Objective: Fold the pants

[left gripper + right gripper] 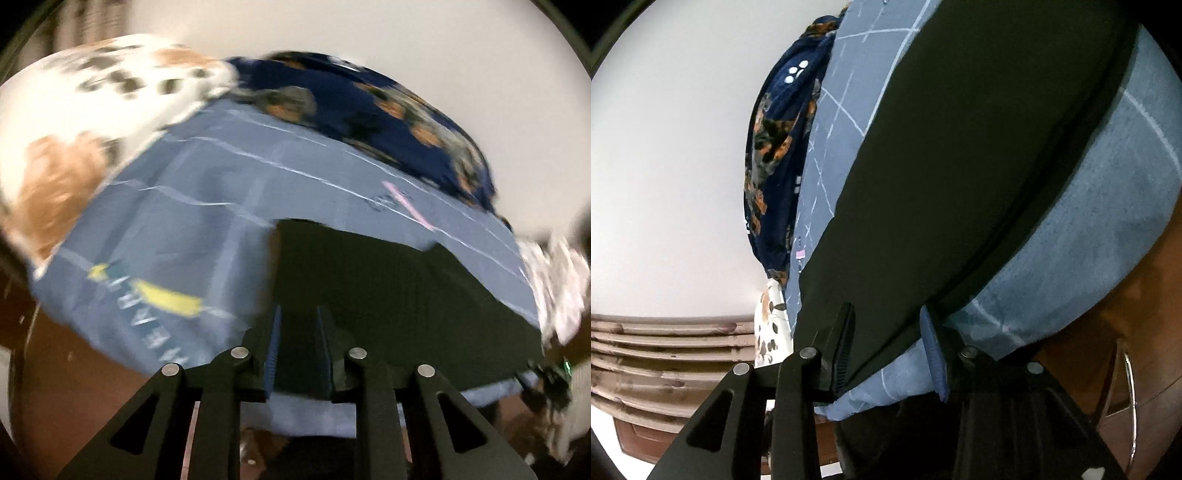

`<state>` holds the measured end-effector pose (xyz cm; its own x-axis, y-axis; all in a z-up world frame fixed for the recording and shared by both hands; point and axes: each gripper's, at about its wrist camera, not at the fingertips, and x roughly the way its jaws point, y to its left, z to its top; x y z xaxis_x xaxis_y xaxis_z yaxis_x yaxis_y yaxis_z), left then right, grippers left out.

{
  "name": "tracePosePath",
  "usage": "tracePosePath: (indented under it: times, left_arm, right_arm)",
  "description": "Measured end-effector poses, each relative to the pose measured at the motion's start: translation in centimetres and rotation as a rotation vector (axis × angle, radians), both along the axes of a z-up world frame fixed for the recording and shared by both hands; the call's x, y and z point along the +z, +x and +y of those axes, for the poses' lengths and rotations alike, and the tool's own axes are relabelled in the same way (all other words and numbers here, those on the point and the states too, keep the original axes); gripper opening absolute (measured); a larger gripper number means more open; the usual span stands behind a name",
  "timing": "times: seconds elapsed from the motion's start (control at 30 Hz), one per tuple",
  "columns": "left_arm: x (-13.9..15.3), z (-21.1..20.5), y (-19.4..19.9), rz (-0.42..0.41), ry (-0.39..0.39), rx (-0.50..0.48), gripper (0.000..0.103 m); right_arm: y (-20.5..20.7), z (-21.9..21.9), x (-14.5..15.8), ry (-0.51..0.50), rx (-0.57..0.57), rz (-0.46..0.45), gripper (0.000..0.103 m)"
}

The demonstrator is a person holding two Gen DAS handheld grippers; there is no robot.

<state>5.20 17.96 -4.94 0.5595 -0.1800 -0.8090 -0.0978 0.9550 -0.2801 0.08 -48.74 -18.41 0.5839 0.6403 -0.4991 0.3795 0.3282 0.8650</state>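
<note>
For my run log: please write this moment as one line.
pants: dark, on blue sheet | right tool: open, pants edge between | left tool: grip unclear

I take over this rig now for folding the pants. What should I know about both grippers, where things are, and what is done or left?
Left gripper: jaws nearly closed over the near edge of the black pants; the blurred view does not show whether they pinch cloth.
Right gripper: open, with the pants' end between the fingers but not pressed.
Pants: lying flat as a long strip on the blue checked bedsheet, beside a dark floral blanket.
Done: probably the lengthwise fold, since stacked edges show in the right wrist view.
Left: regrip an end and fold crosswise.
</note>
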Motion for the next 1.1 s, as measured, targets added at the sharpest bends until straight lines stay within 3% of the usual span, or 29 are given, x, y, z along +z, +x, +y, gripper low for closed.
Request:
tracePosePath:
  times: [0.1, 0.27, 0.37, 0.53, 0.73, 0.87, 0.9, 0.93, 0.97, 1.0, 1.1]
  left_arm:
    - [-1.3, -4.2, 2.0, 0.017, 0.032, -0.129, 0.021]
    - [-5.6, -9.5, 4.8, 0.126, -0.026, -0.28, 0.021]
    - [-7.2, -10.8, 5.1, 0.169, -0.049, -0.3, 0.021]
    - [-7.3, -10.8, 5.1, 0.164, -0.072, -0.306, 0.022]
    - [-7.7, -10.2, 5.1, 0.17, -0.128, -0.289, 0.023]
    - [-7.9, -10.3, 5.1, 0.165, -0.129, -0.291, 0.023]
    - [-7.9, -10.4, 5.1, 0.163, -0.127, -0.293, 0.023]
    - [-7.9, -10.4, 5.1, 0.161, -0.125, -0.296, 0.024]
    - [-7.9, -10.4, 5.1, 0.159, -0.123, -0.3, 0.024]
    - [-7.9, -10.4, 5.1, 0.157, -0.119, -0.303, 0.024]
    - [-7.7, -10.6, 5.0, 0.158, -0.1, -0.318, 0.024]
  right_arm:
    - [0.2, -0.1, -0.6, 0.021, -0.011, 0.009, 0.036]
    - [0.4, 0.3, -0.7, 0.03, -0.011, 0.002, 0.04]
    - [1.0, 1.0, -0.7, 0.029, 0.002, -0.002, 0.044]
    - [1.0, 1.1, -1.9, 0.16, -0.04, 0.001, 0.05]
    - [0.3, 0.7, -1.5, 0.101, -0.105, 0.019, 0.048]
    - [2.0, 3.1, -1.3, 0.082, -0.037, -0.013, 0.05]
    - [2.3, 3.5, -1.2, 0.062, -0.028, -0.019, 0.048]
    - [2.6, 3.8, -0.9, 0.011, -0.01, -0.015, 0.037]
    - [2.7, 3.9, -0.9, -0.029, 0.002, 0.002, 0.016]
    - [2.6, 3.9, -1.0, -0.047, 0.008, 0.021, 0.007]
    - [1.8, 3.7, -1.1, -0.049, 0.003, 0.04, 0.005]
